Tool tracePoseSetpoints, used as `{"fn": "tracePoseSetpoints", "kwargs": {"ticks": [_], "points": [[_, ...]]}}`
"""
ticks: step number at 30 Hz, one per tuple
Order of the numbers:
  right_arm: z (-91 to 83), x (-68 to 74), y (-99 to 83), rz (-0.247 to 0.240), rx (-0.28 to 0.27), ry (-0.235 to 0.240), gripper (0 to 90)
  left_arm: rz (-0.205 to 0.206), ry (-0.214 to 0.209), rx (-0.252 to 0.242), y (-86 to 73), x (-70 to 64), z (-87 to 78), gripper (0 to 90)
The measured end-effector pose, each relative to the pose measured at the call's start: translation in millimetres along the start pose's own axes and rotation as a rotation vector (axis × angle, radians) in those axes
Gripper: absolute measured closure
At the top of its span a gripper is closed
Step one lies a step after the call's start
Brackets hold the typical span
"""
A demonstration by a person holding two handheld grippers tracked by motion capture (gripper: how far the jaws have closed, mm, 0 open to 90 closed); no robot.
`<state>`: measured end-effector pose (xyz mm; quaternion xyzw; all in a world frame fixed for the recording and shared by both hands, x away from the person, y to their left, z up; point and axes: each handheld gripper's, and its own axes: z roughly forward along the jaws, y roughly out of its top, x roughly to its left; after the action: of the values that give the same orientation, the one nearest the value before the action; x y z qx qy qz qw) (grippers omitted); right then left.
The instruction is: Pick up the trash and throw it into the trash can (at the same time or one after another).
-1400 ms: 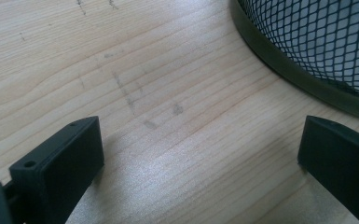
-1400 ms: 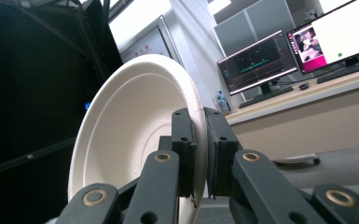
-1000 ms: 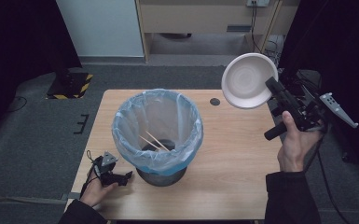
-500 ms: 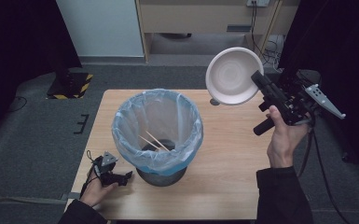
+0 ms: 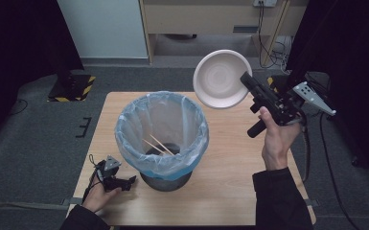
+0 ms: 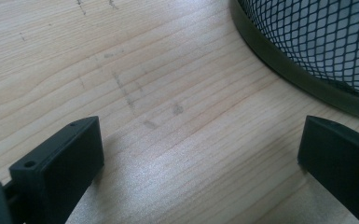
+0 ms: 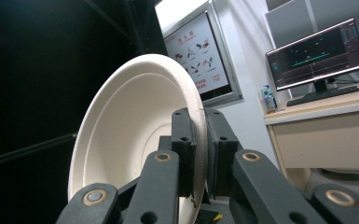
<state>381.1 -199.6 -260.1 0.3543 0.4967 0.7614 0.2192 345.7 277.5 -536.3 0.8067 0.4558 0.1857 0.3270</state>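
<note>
A white paper bowl (image 5: 219, 79) hangs tilted in the air above the table's far right, just past the bin's rim. My right gripper (image 5: 246, 80) is shut on the bowl's edge, and the right gripper view shows the bowl (image 7: 130, 140) pinched between both black jaws (image 7: 200, 140). A black mesh bin (image 5: 162, 135) with a pale blue liner stands mid-table and holds two wooden chopsticks (image 5: 159, 145). My left gripper (image 5: 130, 181) rests low on the table at the front left beside the bin's base (image 6: 307, 51), jaws wide open with bare wood between them.
The wooden table (image 5: 230, 163) has open surface at its right and front. Grey carpet surrounds it. A cabinet and cables stand beyond the far edge. A monitor on a desk (image 7: 317, 56) appears behind the bowl in the right gripper view.
My right gripper has carried the bowl leftward and tilted it more toward the bin. The left gripper has stayed still.
</note>
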Motion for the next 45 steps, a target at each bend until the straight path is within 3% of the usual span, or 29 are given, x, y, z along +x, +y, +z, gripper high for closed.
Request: {"fn": "tracePoseSetpoints", "kwargs": {"ticks": [14, 24, 45], "points": [[21.6, 20.3, -12.3, -0.010, 0.044, 0.048, 84.0, 0.000, 0.000, -0.001, 0.0, 0.0, 0.0, 0.0], [31.6, 25.6, -25.9, 0.008, 0.074, 0.066, 84.1, 0.000, 0.000, 0.000, 0.0, 0.0, 0.0, 0.0], [46.5, 36.4, -46.8, -0.038, 0.178, 0.095, 83.9, -0.001, 0.000, -0.001, 0.0, 0.0, 0.0, 0.0]]}}
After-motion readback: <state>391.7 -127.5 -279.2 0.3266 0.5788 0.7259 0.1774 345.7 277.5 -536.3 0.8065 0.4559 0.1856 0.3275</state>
